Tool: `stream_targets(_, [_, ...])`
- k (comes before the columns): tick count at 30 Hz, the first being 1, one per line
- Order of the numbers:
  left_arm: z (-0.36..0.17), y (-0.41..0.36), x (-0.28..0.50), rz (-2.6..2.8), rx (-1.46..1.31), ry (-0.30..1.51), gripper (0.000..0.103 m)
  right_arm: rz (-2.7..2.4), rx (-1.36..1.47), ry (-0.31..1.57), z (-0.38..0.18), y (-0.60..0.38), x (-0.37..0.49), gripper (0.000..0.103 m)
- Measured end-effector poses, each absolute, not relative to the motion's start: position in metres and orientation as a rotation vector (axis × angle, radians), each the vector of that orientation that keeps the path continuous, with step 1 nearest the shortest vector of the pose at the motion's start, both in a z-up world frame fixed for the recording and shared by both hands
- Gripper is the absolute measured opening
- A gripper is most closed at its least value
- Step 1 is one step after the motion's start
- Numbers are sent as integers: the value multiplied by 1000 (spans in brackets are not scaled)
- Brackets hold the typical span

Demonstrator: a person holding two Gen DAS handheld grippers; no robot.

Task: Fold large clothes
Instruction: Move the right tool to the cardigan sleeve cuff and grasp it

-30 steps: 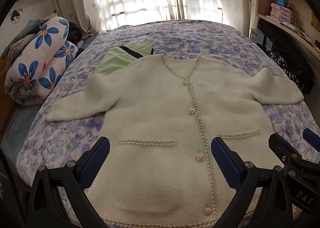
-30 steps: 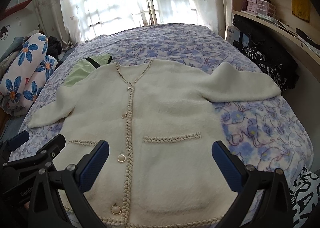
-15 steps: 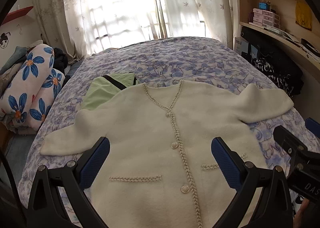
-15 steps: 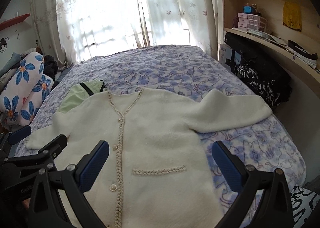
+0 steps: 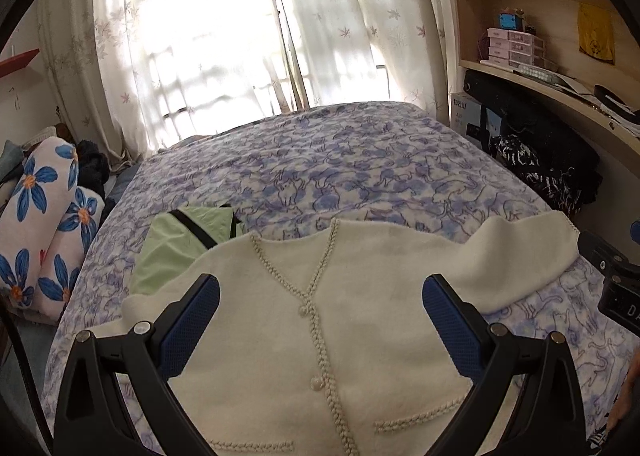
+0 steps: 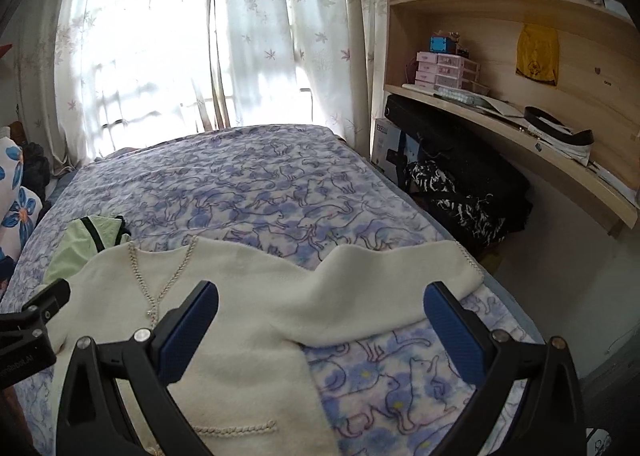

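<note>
Both claws have tilted up since a second ago, so less of the cardigan (image 5: 360,320) shows. It lies flat on the bed (image 5: 360,160) below the left claw (image 5: 320,320) and right claw (image 6: 320,320), both spread wide and empty.

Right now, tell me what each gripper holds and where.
Nothing. The left gripper and right gripper are open above the cream cardigan.

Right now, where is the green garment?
In both views, the green garment lies on the bed, tucked under the cream cardigan's left shoulder.
</note>
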State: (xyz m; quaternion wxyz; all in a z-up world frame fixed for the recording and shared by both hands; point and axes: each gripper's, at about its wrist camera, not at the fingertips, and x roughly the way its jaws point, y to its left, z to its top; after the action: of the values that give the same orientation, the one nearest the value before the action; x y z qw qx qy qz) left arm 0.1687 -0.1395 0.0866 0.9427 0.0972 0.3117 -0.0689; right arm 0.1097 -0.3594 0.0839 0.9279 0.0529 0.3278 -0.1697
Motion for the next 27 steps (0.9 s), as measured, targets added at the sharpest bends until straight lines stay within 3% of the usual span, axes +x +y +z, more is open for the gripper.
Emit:
stream_targets(9, [89, -216, 227, -214, 215, 520, 100, -422, 256, 781, 45, -480, 162, 102])
stream_targets(16, [24, -278, 280, -277, 236, 662, 100, -470, 345, 937, -35, -558, 191, 101])
stream_targets(23, [-62, -316, 316, -277, 232, 870, 100, -531, 541, 1068, -128, -615, 190, 79])
stream_targets(27, [-96, -328, 325, -282, 198, 949, 100, -513, 694, 1039, -157, -634, 185, 71])
